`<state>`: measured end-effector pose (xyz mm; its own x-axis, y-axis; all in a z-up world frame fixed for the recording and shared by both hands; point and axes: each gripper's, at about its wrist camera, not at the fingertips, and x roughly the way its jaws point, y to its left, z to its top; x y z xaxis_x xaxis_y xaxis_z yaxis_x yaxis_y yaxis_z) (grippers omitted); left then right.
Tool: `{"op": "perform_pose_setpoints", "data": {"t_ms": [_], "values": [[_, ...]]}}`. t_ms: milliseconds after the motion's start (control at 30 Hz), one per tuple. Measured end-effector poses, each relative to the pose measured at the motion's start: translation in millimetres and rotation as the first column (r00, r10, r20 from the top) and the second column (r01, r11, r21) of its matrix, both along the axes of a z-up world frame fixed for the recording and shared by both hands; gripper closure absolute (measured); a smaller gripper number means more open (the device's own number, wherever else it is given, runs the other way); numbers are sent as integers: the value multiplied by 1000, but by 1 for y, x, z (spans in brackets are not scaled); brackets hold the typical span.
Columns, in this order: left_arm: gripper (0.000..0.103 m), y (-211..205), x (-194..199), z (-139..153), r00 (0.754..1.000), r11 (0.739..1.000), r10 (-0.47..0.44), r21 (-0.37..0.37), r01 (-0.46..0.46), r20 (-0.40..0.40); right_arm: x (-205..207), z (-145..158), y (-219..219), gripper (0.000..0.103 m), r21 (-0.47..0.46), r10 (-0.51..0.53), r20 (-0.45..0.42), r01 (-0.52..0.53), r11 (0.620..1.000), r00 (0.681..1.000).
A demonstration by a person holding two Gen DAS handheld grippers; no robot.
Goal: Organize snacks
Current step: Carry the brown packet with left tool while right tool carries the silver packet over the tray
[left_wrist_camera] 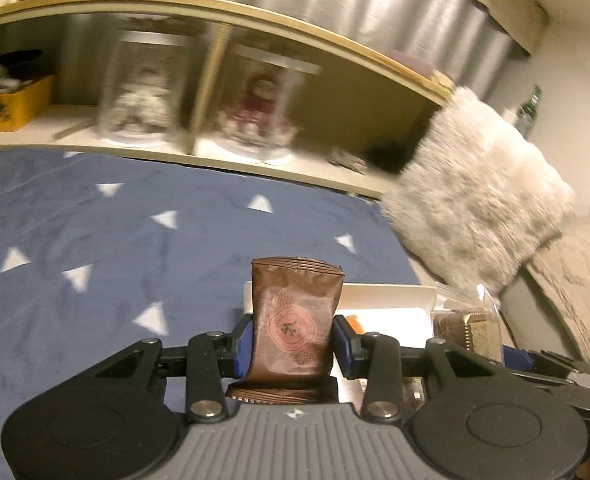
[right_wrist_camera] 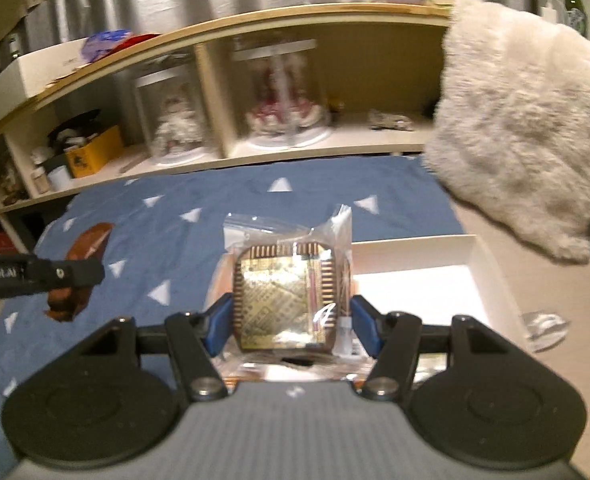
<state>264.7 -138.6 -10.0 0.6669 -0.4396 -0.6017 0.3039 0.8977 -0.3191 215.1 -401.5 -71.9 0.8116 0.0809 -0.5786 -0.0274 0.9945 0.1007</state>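
1. Currently the left gripper [left_wrist_camera: 293,342] has its blue pads closed narrowly on a brown foil snack packet with a pink emblem [left_wrist_camera: 295,316], held upright above the blue bedspread with white triangles [left_wrist_camera: 95,240].
2. Beside it, the right gripper [right_wrist_camera: 291,320] has its jaws set wider, clamped on a clear plastic bag holding a square gold-and-brown patterned cake [right_wrist_camera: 285,300], also clear of the bedspread.
3. Both snacks are thus in the air, each pinched at its sides; from the right wrist view the brown packet shows at the left edge, well apart from the clear bag.
4. A shallow white cardboard box [right_wrist_camera: 483,276] lies open just behind and to the right of the clear bag, its floor looking bare where it shows.
5. By my judgement the step in hand is carrying: 2 snacks picked up, neither yet placed.
6. Next, each gripper likely needs to come over the white box, lower, and let go flat, 1 beside the other.
7. The fluffy white cushion [right_wrist_camera: 515,120] leans near the box's far side, so the approach should keep clear of it.
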Motion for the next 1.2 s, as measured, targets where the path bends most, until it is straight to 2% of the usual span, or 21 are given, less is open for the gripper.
{"op": "perform_pose_setpoints", "data": {"t_ms": [300,467,733,867,1067,1133,1200], "values": [[60,-90,23,-32,989,990,-139,-30,138,-53,2,-21,-76,36,-8,-85,-21,85,996,996],[61,-129,42,-54,981,983,-181,-36,178,-71,13,-39,-109,36,-5,-123,-44,123,992,991],[60,-168,82,-89,964,966,-223,-162,200,-144,45,-55,-139,36,-6,-134,-51,134,991,990],[60,-177,98,-105,958,966,-221,-177,189,-184,65,-59,-147,36,-11,-132,-67,131,991,989],[60,-159,110,-121,961,982,-171,-112,150,-217,91,-68,-145,36,-42,-106,-88,102,994,990],[60,-150,111,-125,964,989,-147,-64,136,-224,98,-73,-142,36,-44,-97,-97,93,995,991],[60,-140,112,-126,964,989,-141,-79,127,-224,104,-76,-140,36,-47,-91,-109,87,995,990]]}}
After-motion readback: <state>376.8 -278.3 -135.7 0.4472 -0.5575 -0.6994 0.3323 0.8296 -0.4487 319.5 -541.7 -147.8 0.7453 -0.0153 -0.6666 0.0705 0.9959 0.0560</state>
